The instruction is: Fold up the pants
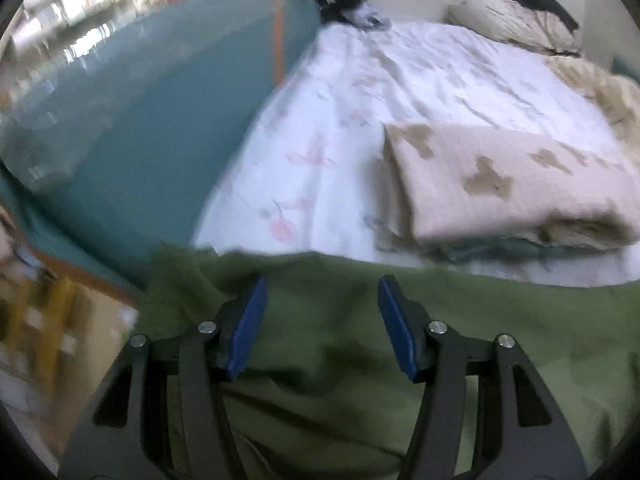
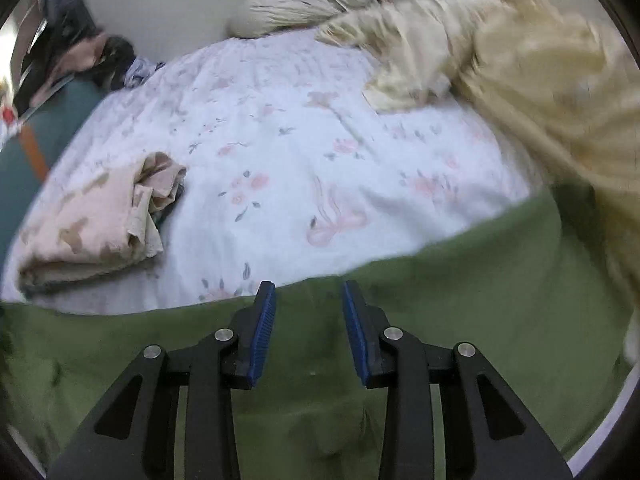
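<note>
Olive-green pants (image 1: 320,360) lie spread across the near edge of a bed, filling the bottom of both views. In the left wrist view, my left gripper (image 1: 324,284) hovers over the pants near their far hem, its blue pads (image 1: 252,320) wide apart with no fabric pinched. In the right wrist view the same green pants (image 2: 460,300) run under my right gripper (image 2: 308,288). Its pads (image 2: 262,328) stand apart by a narrower gap, over the cloth's far edge, gripping nothing that I can see.
The bed carries a white floral sheet (image 1: 340,120). A folded pink-beige garment (image 1: 520,192) (image 2: 80,232) lies beyond the pants. A cream blanket (image 2: 540,80) is heaped at the right, a pillow (image 2: 296,12) at the head. A teal bed side (image 1: 140,140) borders the left.
</note>
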### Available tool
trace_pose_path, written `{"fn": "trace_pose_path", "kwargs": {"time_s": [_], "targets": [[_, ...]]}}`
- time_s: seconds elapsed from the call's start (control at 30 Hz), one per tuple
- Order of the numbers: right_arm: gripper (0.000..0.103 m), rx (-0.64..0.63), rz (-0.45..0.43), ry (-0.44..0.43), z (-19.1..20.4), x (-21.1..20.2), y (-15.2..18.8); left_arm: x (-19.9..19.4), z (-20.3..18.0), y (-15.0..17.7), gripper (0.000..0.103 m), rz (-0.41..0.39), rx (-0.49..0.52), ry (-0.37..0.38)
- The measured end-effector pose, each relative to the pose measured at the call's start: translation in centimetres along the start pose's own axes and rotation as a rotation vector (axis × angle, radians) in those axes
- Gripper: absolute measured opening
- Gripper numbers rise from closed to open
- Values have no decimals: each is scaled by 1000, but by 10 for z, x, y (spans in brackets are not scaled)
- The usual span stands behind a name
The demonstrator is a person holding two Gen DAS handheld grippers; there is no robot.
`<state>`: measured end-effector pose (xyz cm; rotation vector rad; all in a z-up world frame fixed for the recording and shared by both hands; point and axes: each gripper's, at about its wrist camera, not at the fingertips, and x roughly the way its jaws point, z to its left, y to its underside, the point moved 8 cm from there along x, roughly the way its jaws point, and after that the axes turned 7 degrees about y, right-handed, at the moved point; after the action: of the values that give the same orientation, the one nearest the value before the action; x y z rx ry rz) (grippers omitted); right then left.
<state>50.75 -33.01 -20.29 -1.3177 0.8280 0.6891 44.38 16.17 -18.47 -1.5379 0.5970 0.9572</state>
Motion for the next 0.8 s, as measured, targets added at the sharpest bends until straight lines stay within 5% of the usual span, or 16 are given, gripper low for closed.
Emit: {"fn": "trace_pose_path", "kwargs": {"time_s": [0.07, 0.17, 0.23, 0.43, 0.63, 0.7, 0.73, 0.8], "targets": [[35, -22, 30, -3, -10, -8, 13, -6, -7, 19, 54, 59, 8, 53], [49, 25, -21, -24, -56, -37, 35, -32, -25, 43, 61, 42, 91, 123], [56, 98, -45, 3, -112, -52, 44, -39, -35, 54, 77, 36, 135, 151], [56, 424, 10, 149, -284, -59, 70, -46, -43, 70, 82, 25, 158, 143], [55, 624, 108, 70, -333, -25, 85, -2, -31, 94, 82, 157, 168, 70], [32, 637, 104, 70, -334, -18, 84, 3, -26, 99, 83, 169, 135, 78], [2, 627, 96, 68, -333, -18, 82, 3, -25, 101, 83, 168, 123, 86], [0, 580, 57, 100, -329, -31, 76, 2, -25, 102, 83, 166, 129, 85]]}}
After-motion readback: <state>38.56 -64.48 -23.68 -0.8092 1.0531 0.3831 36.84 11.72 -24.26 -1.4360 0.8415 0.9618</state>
